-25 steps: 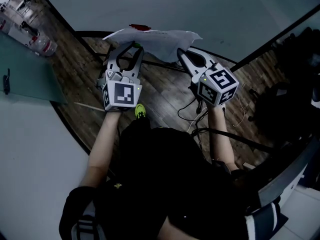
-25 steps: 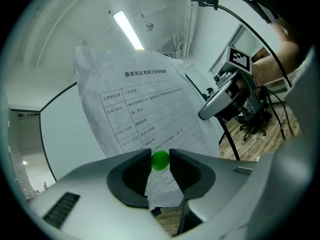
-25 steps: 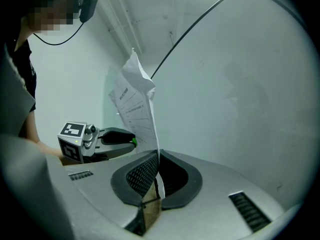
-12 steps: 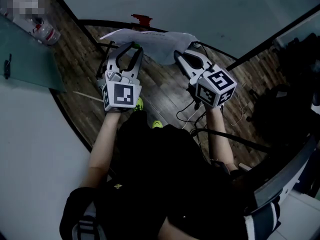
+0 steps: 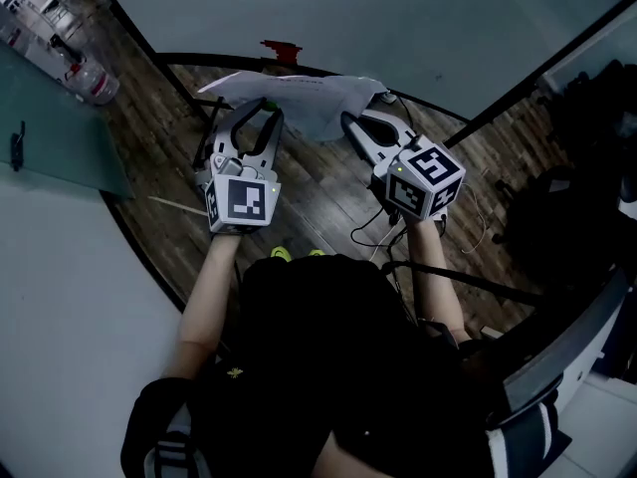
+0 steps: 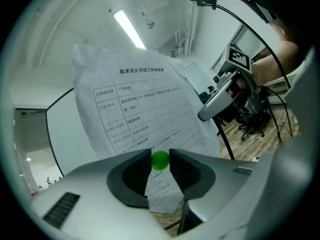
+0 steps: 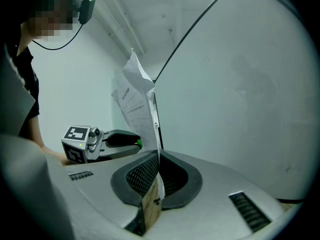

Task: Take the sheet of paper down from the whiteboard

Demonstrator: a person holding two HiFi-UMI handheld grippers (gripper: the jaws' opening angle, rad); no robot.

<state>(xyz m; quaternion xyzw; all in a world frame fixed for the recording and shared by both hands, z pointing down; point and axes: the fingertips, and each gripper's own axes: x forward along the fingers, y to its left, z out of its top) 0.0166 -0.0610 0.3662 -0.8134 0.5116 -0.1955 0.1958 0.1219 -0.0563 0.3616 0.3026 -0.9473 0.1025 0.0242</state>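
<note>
The printed sheet of paper (image 5: 309, 93) hangs in front of the whiteboard (image 5: 418, 18), its edge clamped in the clenched right gripper (image 7: 157, 159) (it rises upright from those jaws), while the left gripper (image 6: 160, 154) pinches a small green ball (image 6: 160, 160), the sheet's lower part just beyond its tips.

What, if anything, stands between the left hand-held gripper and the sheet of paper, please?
A small green ball, pinched between the jaw tips of the left hand-held gripper, sits right in front of the sheet of paper. The right hand-held gripper clamps the sheet's edge directly.
</note>
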